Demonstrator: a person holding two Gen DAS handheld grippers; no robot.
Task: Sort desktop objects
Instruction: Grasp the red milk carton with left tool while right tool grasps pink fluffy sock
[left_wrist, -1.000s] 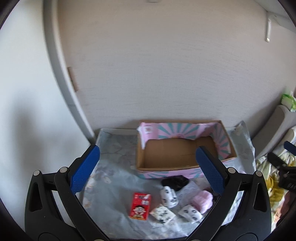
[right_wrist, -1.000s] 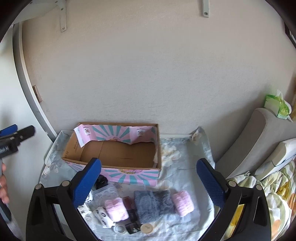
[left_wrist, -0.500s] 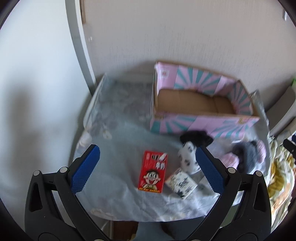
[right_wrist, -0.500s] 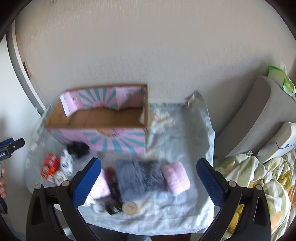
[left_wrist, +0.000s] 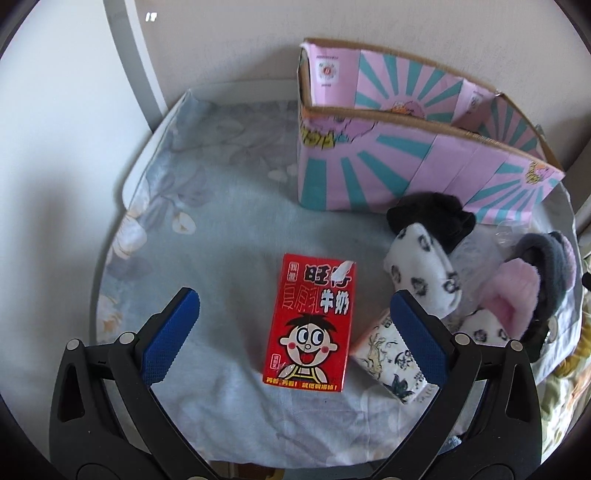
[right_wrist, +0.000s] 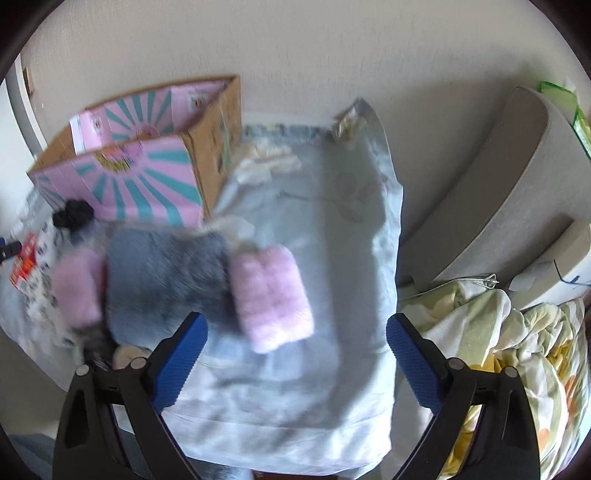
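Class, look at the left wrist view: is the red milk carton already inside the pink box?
No, the red milk carton lies on the cloth, outside the pink box.

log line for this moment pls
left gripper: open above red milk carton | right gripper: open near pink roll | box: nothing placed

Home, a bedroom by the look of it. Small table (right_wrist: 373, 206) against a plain pale wall (right_wrist: 332, 48), covered with a light blue floral cloth (left_wrist: 207, 184). Crumpled bedding (right_wrist: 517, 350) in pale green and yellow lies just beside the table, with a grey cushion (right_wrist: 498, 192) and a white pillow (right_wrist: 565, 254) propped at the wall. On the cloth: rolled socks (left_wrist: 424, 269), a fluffy pink roll (right_wrist: 273, 295), a red milk carton (left_wrist: 314, 321), and an open pink-and-teal cardboard box (left_wrist: 406, 162). Household clutter, domestic scale, daylight.
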